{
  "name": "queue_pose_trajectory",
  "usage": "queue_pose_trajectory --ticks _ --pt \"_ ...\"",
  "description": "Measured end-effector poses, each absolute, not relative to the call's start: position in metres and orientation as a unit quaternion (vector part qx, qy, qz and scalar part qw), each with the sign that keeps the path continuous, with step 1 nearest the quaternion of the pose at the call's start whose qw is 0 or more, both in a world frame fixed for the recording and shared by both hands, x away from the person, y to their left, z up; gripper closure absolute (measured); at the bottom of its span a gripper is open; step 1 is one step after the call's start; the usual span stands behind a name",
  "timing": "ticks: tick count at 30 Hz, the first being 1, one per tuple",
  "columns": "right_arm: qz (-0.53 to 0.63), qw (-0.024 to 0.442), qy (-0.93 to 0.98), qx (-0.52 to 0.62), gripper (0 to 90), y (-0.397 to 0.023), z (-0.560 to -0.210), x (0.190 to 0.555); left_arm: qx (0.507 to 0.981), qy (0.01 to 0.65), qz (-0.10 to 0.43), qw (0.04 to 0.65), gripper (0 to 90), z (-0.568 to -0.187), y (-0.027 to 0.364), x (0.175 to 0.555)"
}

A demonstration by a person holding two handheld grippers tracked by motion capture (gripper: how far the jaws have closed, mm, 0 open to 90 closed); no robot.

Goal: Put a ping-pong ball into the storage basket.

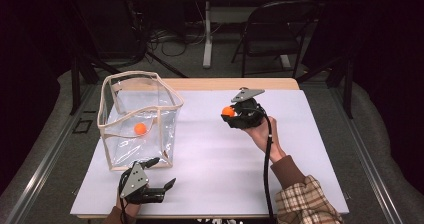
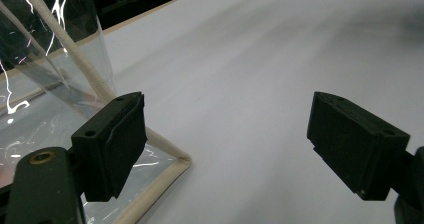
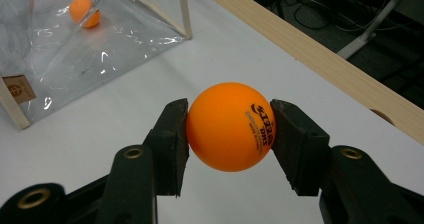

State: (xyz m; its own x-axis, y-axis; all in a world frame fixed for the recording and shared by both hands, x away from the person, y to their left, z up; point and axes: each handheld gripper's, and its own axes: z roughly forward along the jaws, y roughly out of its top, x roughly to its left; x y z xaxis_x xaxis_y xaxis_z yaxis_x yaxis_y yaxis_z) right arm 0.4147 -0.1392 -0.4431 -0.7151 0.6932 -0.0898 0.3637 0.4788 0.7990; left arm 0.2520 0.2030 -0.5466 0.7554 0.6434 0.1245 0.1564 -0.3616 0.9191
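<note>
Bench (image 1: 310, 134): white top, wood edge at the far side. Clear plastic bag (image 1: 165, 91) with cream piping stands open-topped on its left part, upright, mouth up.

Progress: looks like ball-into-bag work, roughly halfway by my read. One orange ping-pong ball (image 1: 140, 129) already lies on the bag floor, near the middle. Second ball (image 3: 231, 126) is in my right gripper (image 1: 231, 115), pinched between both pads at its equator, printed logo facing the camera. It's lifted off the bench, right of the bag and well apart from it, about level with the bag's upper half; hard to judge height exactly from the high view.

My left gripper (image 2: 225, 144) is spread wide with nothing between the pads, resting low at the bag's near corner. One pad (image 2: 117, 139) sits just beside the piped bottom edge; can't tell if it actually touches it. Likely there to steady the bag.

Left to do: carry the held ball leftward over the rim, drop it in. No other loose balls on the bench, so that would probably finish it.
</note>
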Motion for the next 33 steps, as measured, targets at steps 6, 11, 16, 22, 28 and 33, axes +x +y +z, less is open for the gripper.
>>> queue_pose_trajectory --ticks 6,11,16,22,28,33 --pt "0.402 0.207 0.834 0.316 50.9 -0.139 -0.439 0.414 0.789 0.253 0.241 0.505 15.9 -0.547 0.203 0.252" --pt "0.404 0.211 0.833 0.314 50.9 -0.139 -0.434 0.414 0.79 0.251 0.241 0.505 15.9 -0.546 0.203 0.252" --pt "0.407 0.213 0.831 0.313 50.9 -0.139 -0.431 0.414 0.789 0.252 0.241 0.505 15.9 -0.546 0.203 0.252" --pt "0.406 0.217 0.831 0.312 50.9 -0.138 -0.426 0.413 0.789 0.252 0.242 0.506 15.9 -0.546 0.203 0.252" --pt "0.407 0.221 0.831 0.307 50.9 -0.136 -0.421 0.413 0.789 0.252 0.241 0.506 15.9 -0.546 0.203 0.252" --pt "0.41 0.223 0.831 0.304 50.9 -0.133 -0.416 0.414 0.789 0.252 0.241 0.505 15.9 -0.546 0.203 0.252"
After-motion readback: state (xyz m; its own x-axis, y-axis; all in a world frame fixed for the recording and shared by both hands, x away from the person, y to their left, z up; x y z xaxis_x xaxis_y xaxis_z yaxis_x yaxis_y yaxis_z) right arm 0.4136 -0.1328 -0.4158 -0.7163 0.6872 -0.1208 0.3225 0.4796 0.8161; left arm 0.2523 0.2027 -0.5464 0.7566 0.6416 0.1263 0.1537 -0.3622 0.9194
